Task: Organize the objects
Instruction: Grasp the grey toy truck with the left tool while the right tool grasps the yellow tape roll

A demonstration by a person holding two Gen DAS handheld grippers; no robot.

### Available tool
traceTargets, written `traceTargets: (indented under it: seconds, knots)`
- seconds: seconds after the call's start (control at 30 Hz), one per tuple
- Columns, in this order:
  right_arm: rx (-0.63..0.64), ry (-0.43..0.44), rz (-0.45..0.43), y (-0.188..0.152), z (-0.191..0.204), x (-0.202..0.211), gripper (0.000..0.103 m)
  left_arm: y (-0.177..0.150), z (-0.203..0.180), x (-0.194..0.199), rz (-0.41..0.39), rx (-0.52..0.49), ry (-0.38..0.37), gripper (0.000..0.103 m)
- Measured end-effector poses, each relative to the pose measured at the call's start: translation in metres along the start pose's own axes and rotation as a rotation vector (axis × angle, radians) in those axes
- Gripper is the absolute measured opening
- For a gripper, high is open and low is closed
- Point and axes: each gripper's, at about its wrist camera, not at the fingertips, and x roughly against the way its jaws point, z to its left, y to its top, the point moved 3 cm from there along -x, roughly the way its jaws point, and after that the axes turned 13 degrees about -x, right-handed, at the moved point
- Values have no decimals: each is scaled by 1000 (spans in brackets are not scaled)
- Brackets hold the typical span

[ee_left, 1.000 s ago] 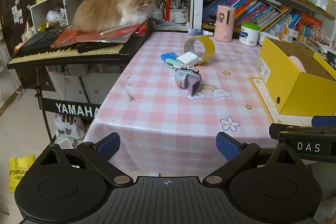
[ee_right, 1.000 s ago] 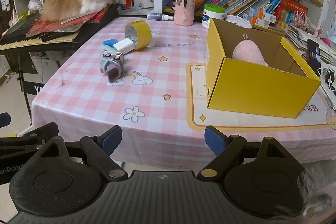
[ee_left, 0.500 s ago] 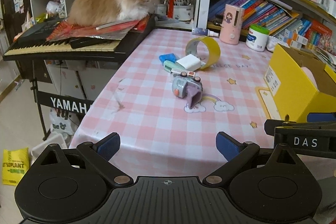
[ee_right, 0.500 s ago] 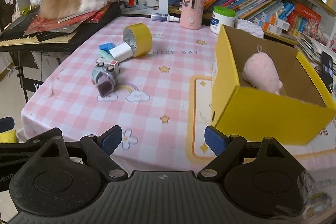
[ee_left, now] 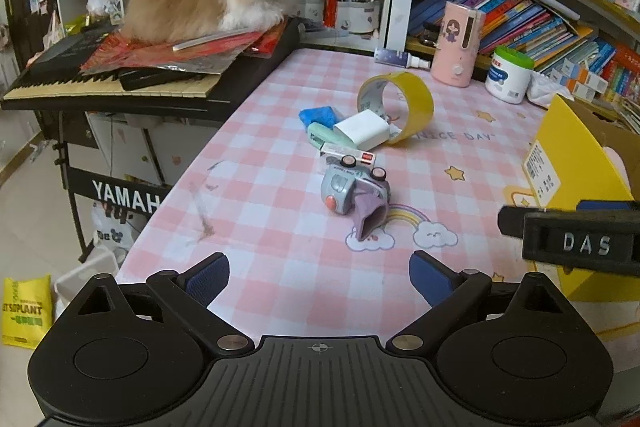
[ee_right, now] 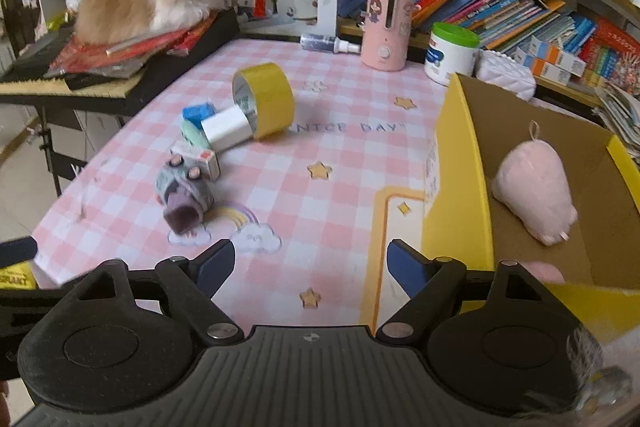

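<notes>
Grey-and-purple, the toy car lies on the pink checked tablecloth printed "NICE DAY", purple end towards me, my left gripper wide and empty, right gripper closing on nothing.

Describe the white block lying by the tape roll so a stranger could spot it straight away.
Start at the pink checked tablecloth and find the big yellow tape roll standing on its edge near the middle. The white block lies at the roll's open side, its far end partly in front of the hole. It is the only plain white, boxy piece in the cluster; the things beside it are blue, mint green or printed.
</notes>
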Motion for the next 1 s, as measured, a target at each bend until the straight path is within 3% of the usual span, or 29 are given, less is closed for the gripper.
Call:
traceTargets:
  seconds: [0.37, 0.43, 0.5, 0.73, 0.93, 1.0]
  knots:
    - [17, 79, -24, 38, 8, -24, 82, 28, -11, -35, 18, -23, -3, 96]
    - [-2, 60, -7, 42, 3, -35, 82, 32, -11, -41, 22, -24, 1, 95]
    - [-23, 14, 13, 44, -6, -45, 71, 37, -11, -49, 24, -20, 1, 95]
    - [-76, -56, 43, 54, -32, -65, 70, 52, -19, -84, 30, -38, -14, 91]
    - [-91, -34, 18, 66, -37, -66, 73, 56, -22, -115, 78, -32, -24, 78]
    - [-74, -2, 9, 71, -32, -68, 74, 56, -21, -121, 93, -29, -28, 63]
